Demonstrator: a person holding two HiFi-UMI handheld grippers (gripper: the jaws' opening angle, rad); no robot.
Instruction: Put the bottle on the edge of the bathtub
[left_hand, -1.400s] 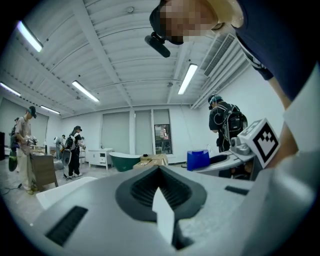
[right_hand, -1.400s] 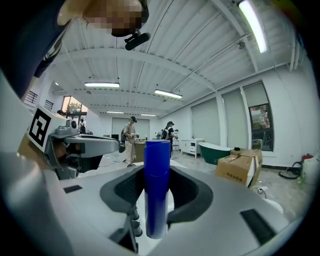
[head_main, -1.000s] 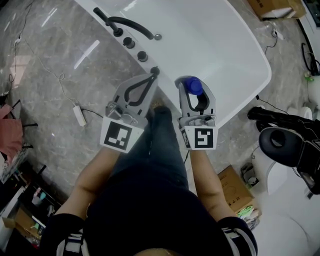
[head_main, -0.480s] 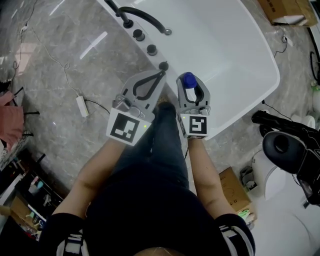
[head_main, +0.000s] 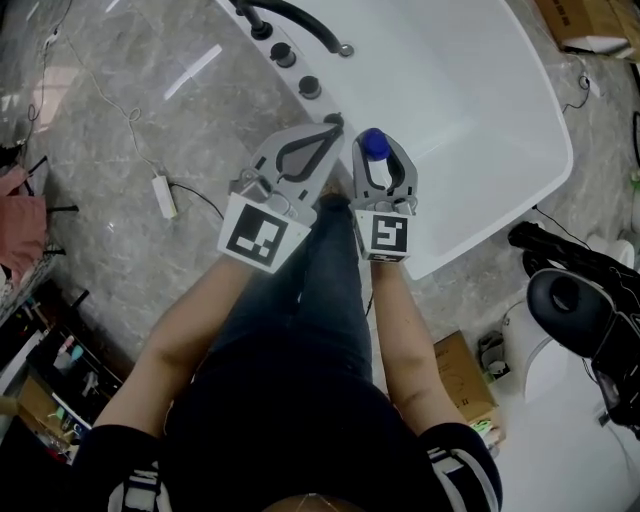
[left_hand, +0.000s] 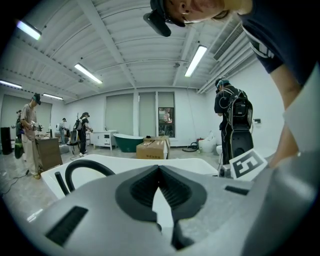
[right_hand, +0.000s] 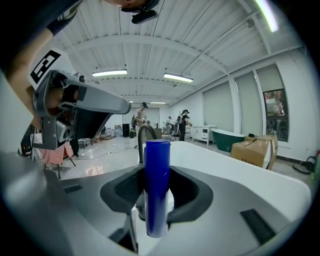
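- Both grippers have dropped toward the tub (head_main: 452, 248) since a second ago.
- Your right gripper (head_main: 378, 152) is clamped on the blue bottle (right_hand: 157, 180), which stands upright above the tub's near edge.
- Your left gripper (head_main: 332, 124) has its tips together and holds nothing.
- The bottle looks light, stiff and slick, and tall enough to tip. Keep your hold at mid-body and set its base flat.
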